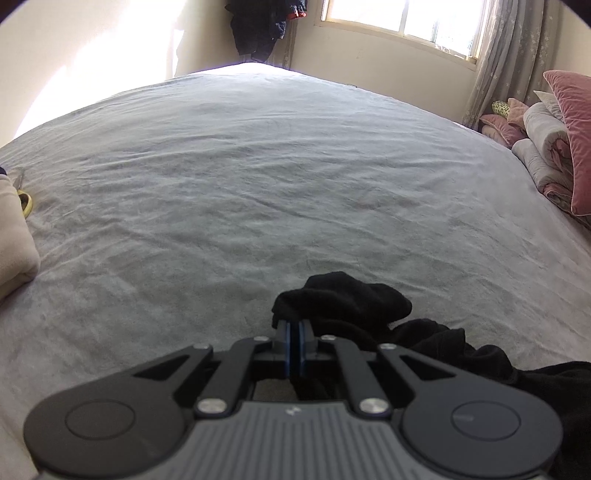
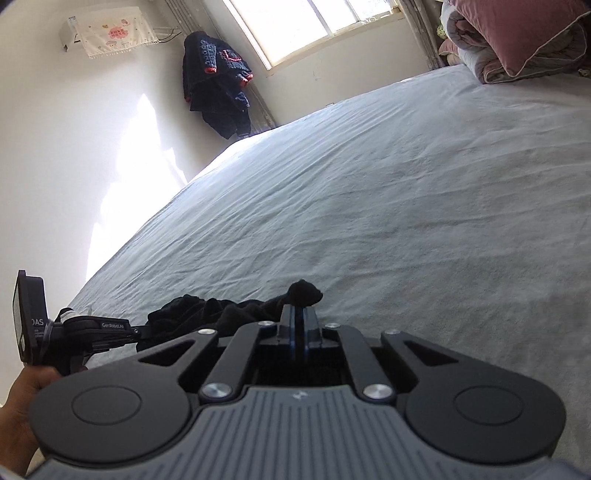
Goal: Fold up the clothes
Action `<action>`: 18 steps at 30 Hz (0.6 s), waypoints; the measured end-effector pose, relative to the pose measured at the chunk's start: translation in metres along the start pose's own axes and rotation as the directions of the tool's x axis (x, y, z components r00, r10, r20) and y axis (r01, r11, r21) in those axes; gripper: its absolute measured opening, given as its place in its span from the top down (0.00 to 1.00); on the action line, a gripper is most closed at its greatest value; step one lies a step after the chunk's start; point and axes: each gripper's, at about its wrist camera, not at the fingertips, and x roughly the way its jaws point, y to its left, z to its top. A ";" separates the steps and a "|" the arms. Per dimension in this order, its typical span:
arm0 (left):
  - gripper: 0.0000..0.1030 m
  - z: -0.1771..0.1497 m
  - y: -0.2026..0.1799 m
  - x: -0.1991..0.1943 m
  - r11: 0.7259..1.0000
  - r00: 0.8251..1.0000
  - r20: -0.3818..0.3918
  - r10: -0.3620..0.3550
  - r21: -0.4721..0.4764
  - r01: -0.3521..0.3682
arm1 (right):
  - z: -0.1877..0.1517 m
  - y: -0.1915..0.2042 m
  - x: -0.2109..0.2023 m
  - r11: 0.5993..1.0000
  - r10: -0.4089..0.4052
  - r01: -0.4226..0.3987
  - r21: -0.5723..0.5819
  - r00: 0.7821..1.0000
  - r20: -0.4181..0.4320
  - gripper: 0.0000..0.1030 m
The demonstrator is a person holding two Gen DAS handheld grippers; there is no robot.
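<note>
A black garment (image 1: 343,302) bunches over the near part of the grey bed sheet (image 1: 258,177). My left gripper (image 1: 294,326) is shut on a fold of it, and the cloth trails off to the lower right. In the right wrist view the same black garment (image 2: 207,314) hangs stretched between the two tools. My right gripper (image 2: 298,314) is shut on another edge of it, a small tuft sticking out past the fingertips. The left gripper (image 2: 142,330) shows at the left, held by a hand (image 2: 26,406); its fingertips are buried in the cloth.
A cream folded garment (image 1: 14,236) lies at the bed's left edge beside yellow-handled scissors (image 1: 26,201). Pink pillows and rolled quilts (image 1: 554,147) pile at the right. Dark clothes (image 2: 218,81) hang in the far corner by the window (image 2: 314,26).
</note>
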 end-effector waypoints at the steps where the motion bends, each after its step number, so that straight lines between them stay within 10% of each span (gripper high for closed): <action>1: 0.96 0.003 -0.005 0.000 1.000 1.000 0.016 0.003 0.013 -0.004 | 0.004 -0.003 -0.004 1.000 -0.021 0.021 -0.010 1.000 0.023 0.95; 9: 0.96 0.027 -0.046 -0.005 0.997 0.987 0.158 0.025 0.064 -0.036 | 0.028 -0.035 -0.026 0.978 -0.202 0.207 -0.016 0.964 0.171 0.95; 18: 0.96 0.041 -0.071 -0.012 1.000 0.950 0.311 0.009 0.005 -0.011 | 0.050 -0.077 -0.047 0.911 -0.404 0.411 0.043 0.864 0.300 0.95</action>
